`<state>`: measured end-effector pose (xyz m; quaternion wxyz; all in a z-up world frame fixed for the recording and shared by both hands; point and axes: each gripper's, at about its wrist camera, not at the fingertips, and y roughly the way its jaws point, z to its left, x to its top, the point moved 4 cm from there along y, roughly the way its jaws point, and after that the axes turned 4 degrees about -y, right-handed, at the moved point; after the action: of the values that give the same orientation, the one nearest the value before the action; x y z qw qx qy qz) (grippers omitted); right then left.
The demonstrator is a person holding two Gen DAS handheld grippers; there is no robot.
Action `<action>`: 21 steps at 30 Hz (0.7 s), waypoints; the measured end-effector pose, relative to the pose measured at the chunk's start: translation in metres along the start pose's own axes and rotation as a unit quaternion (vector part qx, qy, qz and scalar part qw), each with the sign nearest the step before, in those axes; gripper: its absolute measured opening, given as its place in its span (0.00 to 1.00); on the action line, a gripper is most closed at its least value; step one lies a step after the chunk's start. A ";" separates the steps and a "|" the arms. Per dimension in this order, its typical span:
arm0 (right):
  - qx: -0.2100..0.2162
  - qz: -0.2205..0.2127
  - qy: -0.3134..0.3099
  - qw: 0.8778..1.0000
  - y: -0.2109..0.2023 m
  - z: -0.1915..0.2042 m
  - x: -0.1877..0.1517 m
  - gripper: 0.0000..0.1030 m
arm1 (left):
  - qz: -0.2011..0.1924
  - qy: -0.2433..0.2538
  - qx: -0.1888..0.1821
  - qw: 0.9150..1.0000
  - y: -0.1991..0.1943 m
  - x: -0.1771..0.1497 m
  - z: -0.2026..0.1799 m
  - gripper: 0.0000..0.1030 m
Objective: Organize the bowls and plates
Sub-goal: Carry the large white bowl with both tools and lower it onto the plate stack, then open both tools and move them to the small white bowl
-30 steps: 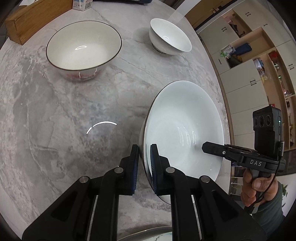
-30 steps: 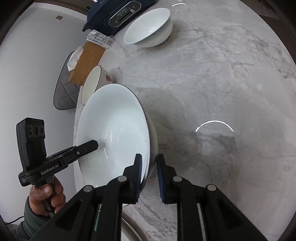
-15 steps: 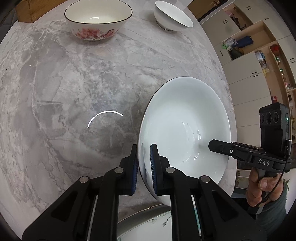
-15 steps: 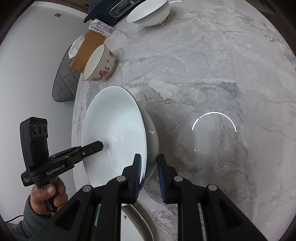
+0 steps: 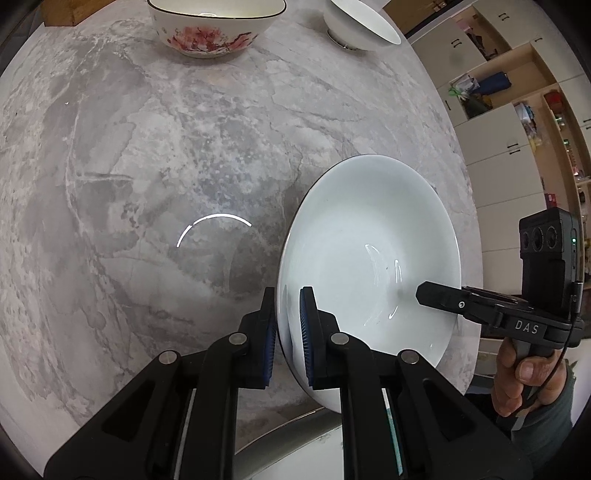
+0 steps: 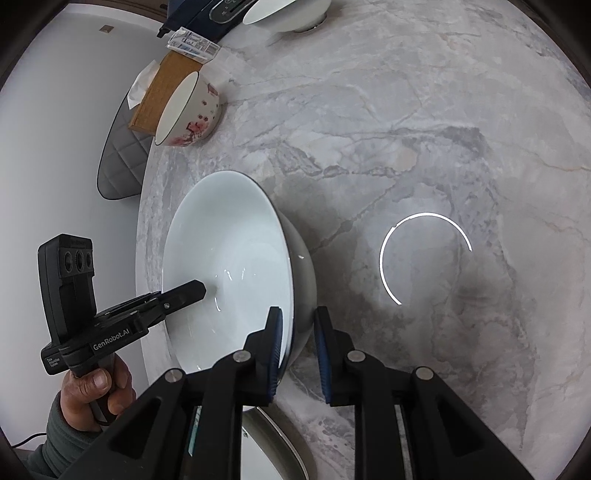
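Both the left gripper (image 5: 287,325) and right gripper (image 6: 298,345) are clamped on opposite rims of the large white bowl (image 5: 369,258) at lower centre over the marble table (image 5: 147,166). A floral bowl (image 5: 214,27) and a small white bowl (image 5: 360,27) sit along the top edge, a plate (image 5: 295,443) at the bottom.

Left hand-held gripper (image 5: 287,325): matte black scissor-link arms, round silver pivot screws, ribbed blue pads (image 5: 306,328) on the fingers; right hand-held gripper (image 6: 298,350) is built the same; white "DAS" lettering on one, "GenRobot.AI" on the other; boxy black three-lens camera units; thin black cable; grey-green knit sleeves (image 6: 62,435) at both wrists.
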<state>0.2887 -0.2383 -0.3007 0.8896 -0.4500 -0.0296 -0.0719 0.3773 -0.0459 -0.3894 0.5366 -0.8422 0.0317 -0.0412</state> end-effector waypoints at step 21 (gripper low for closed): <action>0.014 -0.066 0.014 0.998 -0.045 -0.012 0.011 0.88 | -0.081 -0.085 -0.056 0.992 -0.080 0.014 0.069 0.76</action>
<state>0.2929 -0.2752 -0.2705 0.8894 -0.4337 -0.0478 -0.1363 0.3994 0.0483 -0.3457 0.4846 -0.8710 -0.0799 -0.0106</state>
